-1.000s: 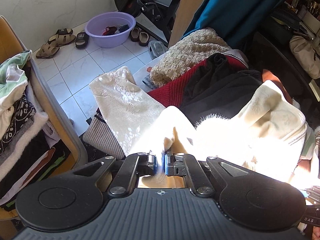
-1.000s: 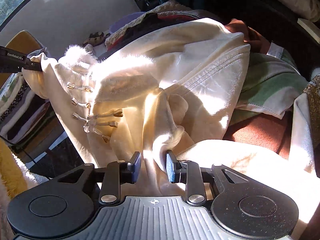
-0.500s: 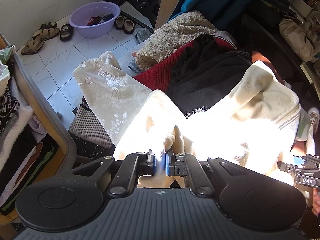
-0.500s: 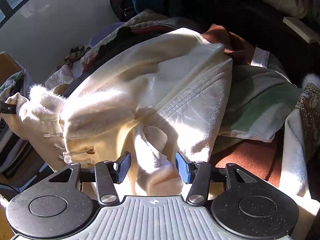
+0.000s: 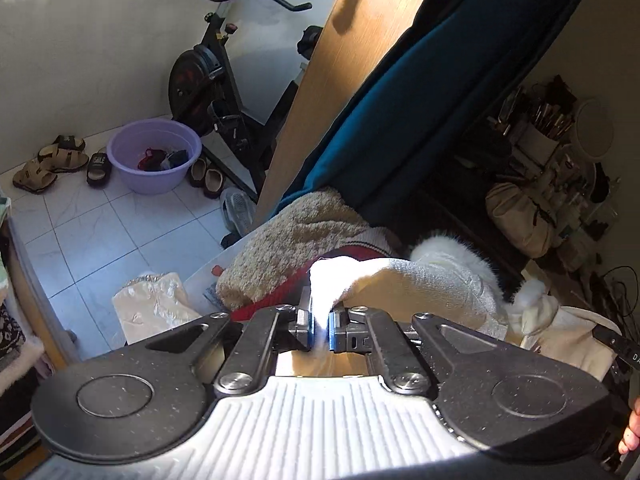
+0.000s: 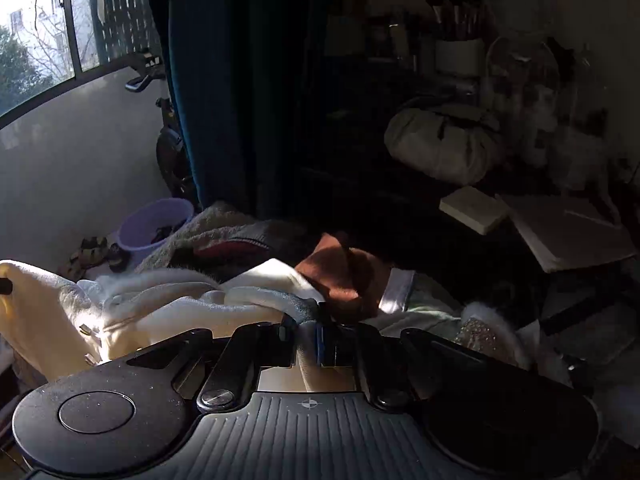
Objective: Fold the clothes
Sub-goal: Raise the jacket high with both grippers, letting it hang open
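A cream coat with white fur trim [image 5: 432,284] hangs between both grippers, lifted above the clothes pile. My left gripper [image 5: 319,326] is shut on a sunlit fold of it, seen in the left wrist view. In the right wrist view my right gripper [image 6: 308,338] is shut on another edge of the cream coat [image 6: 168,304], which stretches away to the left with its toggle buttons [image 6: 86,330] showing. Below lie a beige fleece [image 5: 296,240], a red knit [image 5: 280,292] and a brown garment [image 6: 344,276].
A purple basin [image 5: 154,154], sandals [image 5: 48,162] and an exercise bike [image 5: 212,80] stand on the white tiled floor at left. A teal curtain [image 5: 400,108] and wooden panel [image 5: 328,80] rise ahead. A cluttered dark desk [image 6: 500,160] with a cream bag [image 6: 444,144] fills the right.
The right gripper has closed on the coat; half a second ago its jaws stood apart. Both grippers have risen and tilted up, lifting the coat off the pile.
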Demonstrator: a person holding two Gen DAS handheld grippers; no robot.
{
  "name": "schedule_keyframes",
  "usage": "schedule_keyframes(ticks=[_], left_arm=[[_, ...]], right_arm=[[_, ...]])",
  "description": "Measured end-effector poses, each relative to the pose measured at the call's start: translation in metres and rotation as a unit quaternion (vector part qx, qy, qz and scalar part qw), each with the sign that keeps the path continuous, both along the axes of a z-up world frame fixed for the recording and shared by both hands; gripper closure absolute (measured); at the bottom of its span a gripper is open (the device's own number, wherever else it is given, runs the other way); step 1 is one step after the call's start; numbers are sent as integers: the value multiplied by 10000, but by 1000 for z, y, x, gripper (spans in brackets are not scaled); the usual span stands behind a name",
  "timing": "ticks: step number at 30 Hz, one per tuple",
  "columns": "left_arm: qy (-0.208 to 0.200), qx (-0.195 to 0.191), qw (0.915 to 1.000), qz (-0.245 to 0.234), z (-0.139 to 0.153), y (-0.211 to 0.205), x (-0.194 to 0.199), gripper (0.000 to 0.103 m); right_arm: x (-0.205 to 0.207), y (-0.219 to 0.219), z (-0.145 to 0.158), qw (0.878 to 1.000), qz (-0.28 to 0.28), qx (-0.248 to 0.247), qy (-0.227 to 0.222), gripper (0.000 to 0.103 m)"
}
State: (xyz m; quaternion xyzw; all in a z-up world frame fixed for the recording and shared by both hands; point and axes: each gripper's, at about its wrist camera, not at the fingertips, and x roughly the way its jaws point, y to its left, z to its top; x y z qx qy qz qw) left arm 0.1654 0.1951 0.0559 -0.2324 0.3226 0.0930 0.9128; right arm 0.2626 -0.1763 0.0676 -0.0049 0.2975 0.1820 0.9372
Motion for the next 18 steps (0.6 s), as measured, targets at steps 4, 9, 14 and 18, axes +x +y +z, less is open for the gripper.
schedule_keyframes(ticks=[4,9,14,18], left_arm=[[-1109,158,9935,-204,63,-10,14,97],[-2220,237,9739,-408,129,-15,24,97],[-3196,204,9456,-575,190,-13,31,97],[-3875,205,9182,-791,229,-14,29,97]], right_arm=[[-6,-22,82,9918,-332,477,-1141,95],[-23,-43,175,9639,-566,931,-2430,95],[-51,-52,239,9451,-530,779,-3129,95],[-73,-53,275,9337,-515,708,-3473,95]])
